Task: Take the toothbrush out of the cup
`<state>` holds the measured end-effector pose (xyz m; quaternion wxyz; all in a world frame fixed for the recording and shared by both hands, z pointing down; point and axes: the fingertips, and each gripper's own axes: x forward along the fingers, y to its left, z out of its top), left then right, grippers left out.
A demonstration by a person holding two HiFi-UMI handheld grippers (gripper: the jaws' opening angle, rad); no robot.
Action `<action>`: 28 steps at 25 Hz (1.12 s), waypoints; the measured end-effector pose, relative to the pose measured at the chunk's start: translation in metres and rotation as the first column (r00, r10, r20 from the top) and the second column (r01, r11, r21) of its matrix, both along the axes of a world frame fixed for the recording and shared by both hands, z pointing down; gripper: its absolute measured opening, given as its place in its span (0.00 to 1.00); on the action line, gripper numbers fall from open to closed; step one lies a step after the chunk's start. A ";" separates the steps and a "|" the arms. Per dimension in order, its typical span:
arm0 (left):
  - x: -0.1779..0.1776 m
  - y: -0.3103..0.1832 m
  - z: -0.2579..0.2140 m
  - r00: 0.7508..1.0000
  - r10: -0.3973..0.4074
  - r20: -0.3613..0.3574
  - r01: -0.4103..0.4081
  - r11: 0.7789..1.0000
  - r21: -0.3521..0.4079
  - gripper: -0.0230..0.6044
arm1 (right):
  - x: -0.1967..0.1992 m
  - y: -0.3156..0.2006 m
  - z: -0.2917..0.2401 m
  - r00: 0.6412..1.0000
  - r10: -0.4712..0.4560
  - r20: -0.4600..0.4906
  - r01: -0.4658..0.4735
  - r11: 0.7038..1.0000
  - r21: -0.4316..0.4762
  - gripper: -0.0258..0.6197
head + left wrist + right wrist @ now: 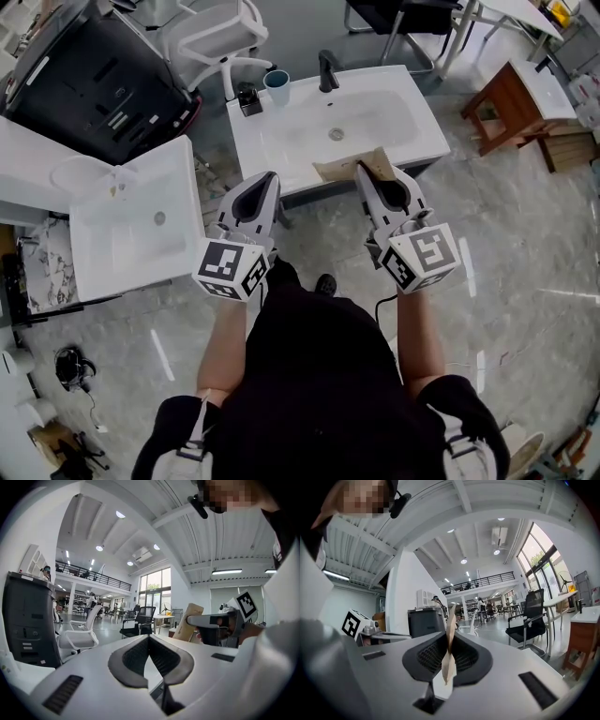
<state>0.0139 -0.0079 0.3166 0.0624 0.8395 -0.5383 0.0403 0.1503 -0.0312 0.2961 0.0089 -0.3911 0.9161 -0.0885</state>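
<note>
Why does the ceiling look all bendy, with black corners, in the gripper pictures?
Left gripper view: the wide-angle lens curves the ceiling beams and darkens the corners. Right gripper view: same bending, and the windows glare white. Head view: the floor bulges too, with shiny light streaks.

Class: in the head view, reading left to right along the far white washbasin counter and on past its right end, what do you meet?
Small black box → blue-grey round cup → black metal tap → brown wooden stand.
</note>
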 end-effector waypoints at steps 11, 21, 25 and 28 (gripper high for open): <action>-0.001 0.003 0.005 1.000 0.020 -0.019 -0.020 1.000 -0.017 0.06 | -0.002 0.011 0.018 1.000 0.012 0.005 -0.012 0.998 -0.054 0.12; -0.008 0.017 0.012 1.000 0.002 -0.023 -0.003 0.999 -0.035 0.06 | -0.002 0.018 0.019 1.000 0.012 0.024 -0.010 0.997 -0.072 0.12; -0.006 0.019 0.011 1.000 0.005 -0.027 -0.005 1.000 -0.030 0.06 | -0.006 0.021 0.016 1.000 -0.004 0.010 0.005 0.999 -0.054 0.12; -0.005 0.020 0.010 1.000 0.004 -0.029 -0.004 1.000 -0.025 0.06 | -0.007 0.023 0.015 1.000 -0.005 0.004 0.005 0.999 -0.051 0.12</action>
